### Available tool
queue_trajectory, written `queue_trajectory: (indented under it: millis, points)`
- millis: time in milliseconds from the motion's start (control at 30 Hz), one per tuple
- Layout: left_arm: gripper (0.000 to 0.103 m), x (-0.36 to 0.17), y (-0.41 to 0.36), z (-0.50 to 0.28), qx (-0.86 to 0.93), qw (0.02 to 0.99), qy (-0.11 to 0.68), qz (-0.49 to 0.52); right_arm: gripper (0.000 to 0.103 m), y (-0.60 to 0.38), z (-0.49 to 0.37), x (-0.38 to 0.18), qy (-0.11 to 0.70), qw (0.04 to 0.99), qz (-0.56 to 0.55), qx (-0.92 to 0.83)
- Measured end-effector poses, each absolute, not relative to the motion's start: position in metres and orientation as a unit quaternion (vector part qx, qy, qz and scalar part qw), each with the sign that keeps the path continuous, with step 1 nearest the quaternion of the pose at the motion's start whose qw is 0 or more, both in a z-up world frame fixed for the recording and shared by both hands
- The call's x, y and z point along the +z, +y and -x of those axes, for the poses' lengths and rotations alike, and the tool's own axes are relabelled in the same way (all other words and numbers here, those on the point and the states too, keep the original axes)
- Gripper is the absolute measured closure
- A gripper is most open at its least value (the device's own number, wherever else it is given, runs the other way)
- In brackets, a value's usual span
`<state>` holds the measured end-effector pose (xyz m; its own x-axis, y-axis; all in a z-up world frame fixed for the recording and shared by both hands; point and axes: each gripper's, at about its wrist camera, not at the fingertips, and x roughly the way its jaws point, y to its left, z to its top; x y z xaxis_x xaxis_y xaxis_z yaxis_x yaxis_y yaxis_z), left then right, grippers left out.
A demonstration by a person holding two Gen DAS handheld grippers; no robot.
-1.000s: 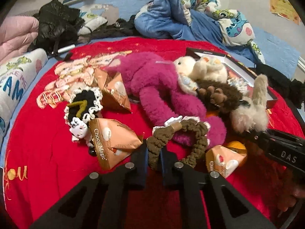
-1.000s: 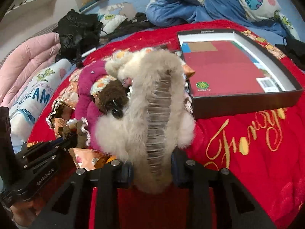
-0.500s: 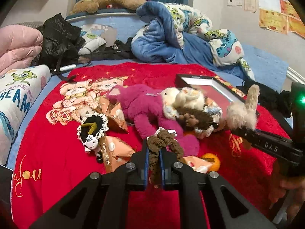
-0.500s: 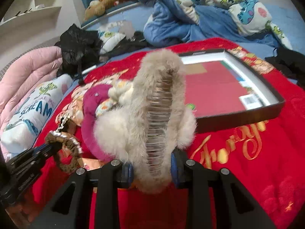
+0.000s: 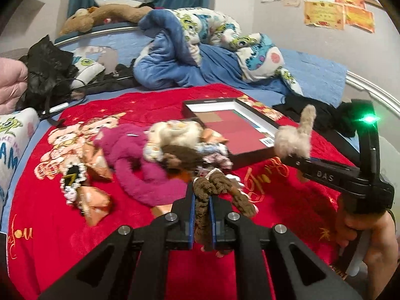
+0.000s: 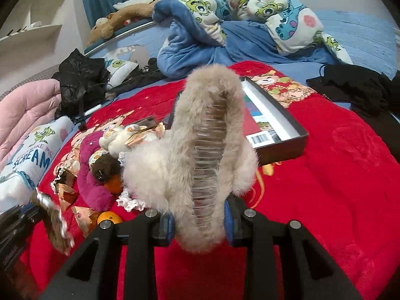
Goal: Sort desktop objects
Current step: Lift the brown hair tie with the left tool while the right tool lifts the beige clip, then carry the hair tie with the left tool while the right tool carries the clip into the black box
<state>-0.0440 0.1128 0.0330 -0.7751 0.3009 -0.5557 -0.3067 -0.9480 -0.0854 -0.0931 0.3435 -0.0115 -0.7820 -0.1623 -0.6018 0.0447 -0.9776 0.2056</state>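
"DAS" on right hand-held gripper [image 5: 290,158]; "SCREAM" (pillow [image 6: 30,160]).

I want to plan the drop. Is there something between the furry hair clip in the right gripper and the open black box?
Nothing visible blocks it. The right gripper holds the furry hair clip in the air, and the black box lies open just beyond it on the red blanket.

The left gripper [image 5: 202,221] is held with its two fingers [image 5: 191,221] pressed nearly together, a brown item pinched between the blue pads. The right gripper [image 6: 198,222] is held with its fingers [image 6: 166,225] set wider apart, clamped on a furry item. In the left wrist view, the right gripper [image 5: 291,158] is seen extended leftward, gripped from below by a bare hand [image 5: 360,227].
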Motion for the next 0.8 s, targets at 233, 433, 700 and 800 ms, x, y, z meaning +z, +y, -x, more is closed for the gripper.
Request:
queue_trajectory:
  millis: [233, 433, 700, 800]
  points:
    - [0.093, 0.037, 0.148, 0.054, 0.938, 0.171, 0.017, 0.303, 0.073, 0.353, 0.087, -0.01, -0.09, 0.056, -0.319, -0.942]
    - [0.093, 0.053, 0.176, 0.082, 0.939, 0.17, 0.022, 0.3, 0.073, 0.356, 0.091, -0.007, -0.084, 0.056, -0.318, -0.943]
    - [0.093, 0.072, 0.216, 0.157, 0.933, 0.176, 0.03, 0.312, 0.073, 0.376, 0.129, 0.007, -0.088, 0.051, -0.324, -0.941]
    - [0.093, 0.069, 0.232, 0.191, 0.932, 0.171, 0.038, 0.317, 0.073, 0.381, 0.16, 0.019, -0.073, 0.053, -0.335, -0.938]
